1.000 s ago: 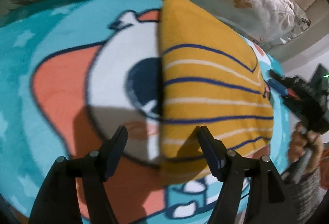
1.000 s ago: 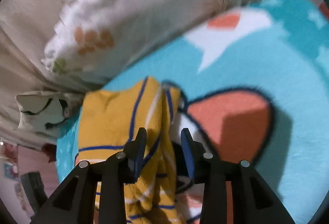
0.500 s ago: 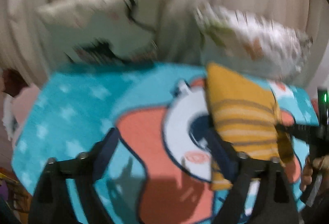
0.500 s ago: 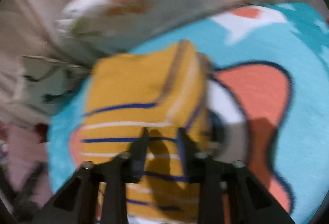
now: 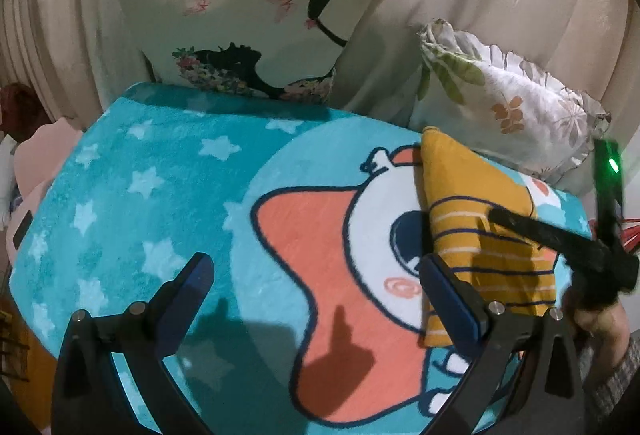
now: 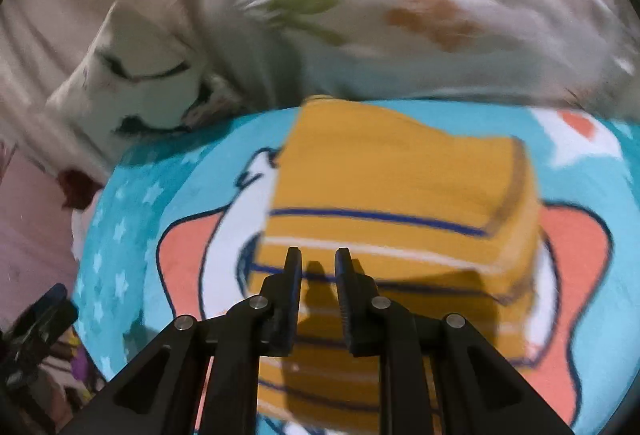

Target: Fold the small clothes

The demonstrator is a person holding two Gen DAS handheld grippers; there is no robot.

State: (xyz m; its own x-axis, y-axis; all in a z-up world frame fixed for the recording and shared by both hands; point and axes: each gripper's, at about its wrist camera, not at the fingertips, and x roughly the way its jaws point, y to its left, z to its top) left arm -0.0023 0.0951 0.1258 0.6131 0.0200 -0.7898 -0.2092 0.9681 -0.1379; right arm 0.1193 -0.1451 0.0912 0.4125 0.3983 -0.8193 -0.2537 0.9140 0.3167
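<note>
A mustard-yellow small garment [image 5: 476, 235] with navy and white stripes lies folded in a flat rectangle on the teal cartoon blanket [image 5: 160, 171], at the right of the left wrist view. My left gripper [image 5: 314, 267] hangs above the blanket to the garment's left, its jaws opening wide with nothing between them. In the right wrist view the garment [image 6: 400, 179] fills the middle. My right gripper [image 6: 319, 259] hovers over its near striped part, jaws opening from a narrow gap, with no cloth pinched. The right gripper [image 5: 532, 231] also reaches across the garment in the left view.
A cream pillow [image 5: 248, 27] with a black silhouette print and a white leaf-print pillow [image 5: 500, 95] lean on a beige curtain behind the blanket. The blanket drops off at its left edge. A hand [image 5: 596, 319] holds the right gripper at the right.
The left gripper drew back and up from the garment's edge and spread wide. The right gripper let go of the raised fold and swung over the garment, which now lies flat.
</note>
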